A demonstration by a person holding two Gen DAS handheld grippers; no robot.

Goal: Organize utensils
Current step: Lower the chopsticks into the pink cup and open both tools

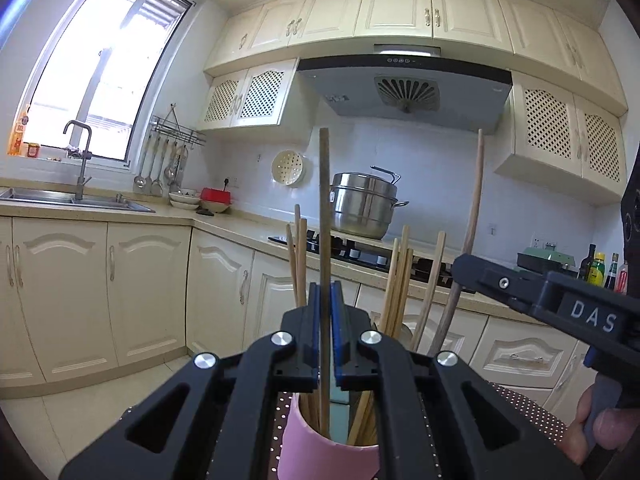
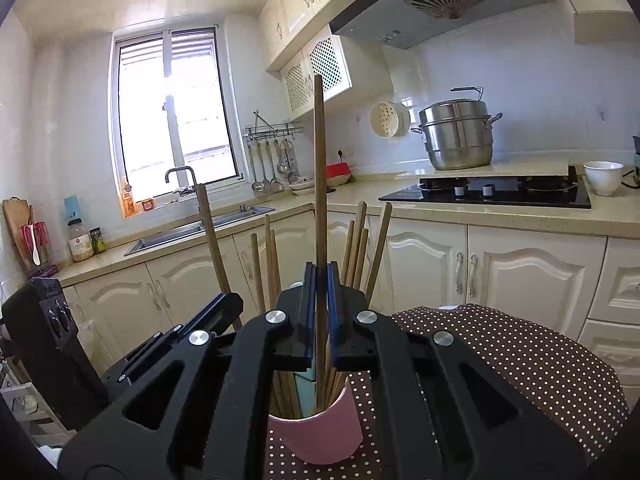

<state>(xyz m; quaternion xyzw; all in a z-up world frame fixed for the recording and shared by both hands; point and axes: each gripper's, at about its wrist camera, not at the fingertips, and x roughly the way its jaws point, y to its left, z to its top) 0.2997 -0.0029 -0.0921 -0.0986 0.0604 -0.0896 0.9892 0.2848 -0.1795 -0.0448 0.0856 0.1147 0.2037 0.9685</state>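
I'm in a cream-cabinet kitchen, window (image 2: 176, 120) over the sink (image 2: 200, 230), a steel steamer pot (image 2: 458, 136) beside the black hob (image 2: 492, 192). In front of me is a table (image 2: 520, 360) under a brown cloth with white dots, and on it stands the pink cup (image 2: 320, 436) holding a bundle of wooden chopsticks (image 2: 360, 244), upright or leaning outward.

My left gripper (image 1: 325, 300) has its jaws nearly together, pinched on one long dark chopstick (image 1: 324, 208) that stands upright, its lower end down inside the cup's mouth. My right gripper (image 2: 319, 280) is likewise closed narrow on its own long stick (image 2: 319, 168), also vertical, with the foot inside the cup among the others.

In the left wrist view I see the right gripper coming in from the right edge, clamped on its stick, with fingers (image 1: 600, 428) of my hand on its handle. In the right wrist view the left gripper sits at lower left, just beside the cup.
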